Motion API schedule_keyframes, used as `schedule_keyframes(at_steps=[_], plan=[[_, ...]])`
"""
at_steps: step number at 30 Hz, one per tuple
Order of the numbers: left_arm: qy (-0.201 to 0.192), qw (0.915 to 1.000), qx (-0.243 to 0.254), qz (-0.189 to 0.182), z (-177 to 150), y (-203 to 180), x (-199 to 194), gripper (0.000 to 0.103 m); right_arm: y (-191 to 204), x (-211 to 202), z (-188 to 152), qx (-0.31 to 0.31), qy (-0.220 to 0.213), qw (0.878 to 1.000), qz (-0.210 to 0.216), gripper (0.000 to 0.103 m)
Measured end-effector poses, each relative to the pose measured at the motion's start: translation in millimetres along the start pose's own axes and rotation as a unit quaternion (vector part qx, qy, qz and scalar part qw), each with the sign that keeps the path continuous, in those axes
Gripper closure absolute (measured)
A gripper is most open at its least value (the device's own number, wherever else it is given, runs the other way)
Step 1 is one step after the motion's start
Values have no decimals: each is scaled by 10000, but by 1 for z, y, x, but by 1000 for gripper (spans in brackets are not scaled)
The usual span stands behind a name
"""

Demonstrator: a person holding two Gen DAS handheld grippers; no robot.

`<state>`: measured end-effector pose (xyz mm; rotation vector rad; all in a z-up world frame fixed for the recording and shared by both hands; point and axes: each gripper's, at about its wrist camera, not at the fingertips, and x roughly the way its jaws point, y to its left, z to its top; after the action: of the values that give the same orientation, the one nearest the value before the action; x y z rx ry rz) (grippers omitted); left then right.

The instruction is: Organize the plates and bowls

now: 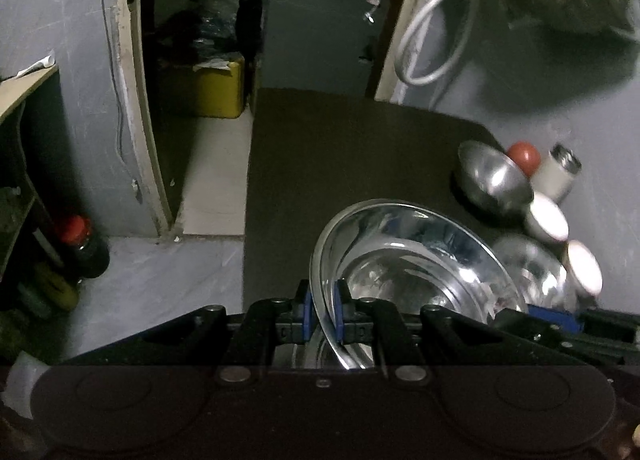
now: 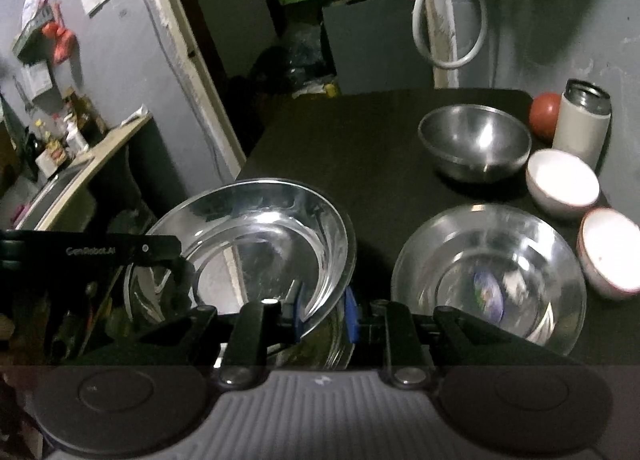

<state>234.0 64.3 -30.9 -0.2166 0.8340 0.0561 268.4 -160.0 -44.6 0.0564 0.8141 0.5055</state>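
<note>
Left gripper (image 1: 323, 310) fingers clamped on steel plate (image 1: 400, 256) rim, right gripper (image 2: 324, 314) fingers straddling opposite rim, slight gap, grip unclear

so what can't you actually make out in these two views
- Left wrist view: second steel plate is blurred, its near side hidden behind the right gripper.
- Right wrist view: sticker inside that plate is too blurred to read.
- Right wrist view: near rim of the held plate drops behind the gripper body, as does whatever lies beneath.
</note>
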Motion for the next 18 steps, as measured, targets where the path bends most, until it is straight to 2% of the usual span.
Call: schedule_keyframes(at_steps=[10,18], plan=[[320,9988,373,2,-36,9,-2,90,24,-9,-28,-174,302,9990,-288,78],[355,9969,683,133,-39,1,6,88,34,-6,-31,-376,339,9973,-531,76]])
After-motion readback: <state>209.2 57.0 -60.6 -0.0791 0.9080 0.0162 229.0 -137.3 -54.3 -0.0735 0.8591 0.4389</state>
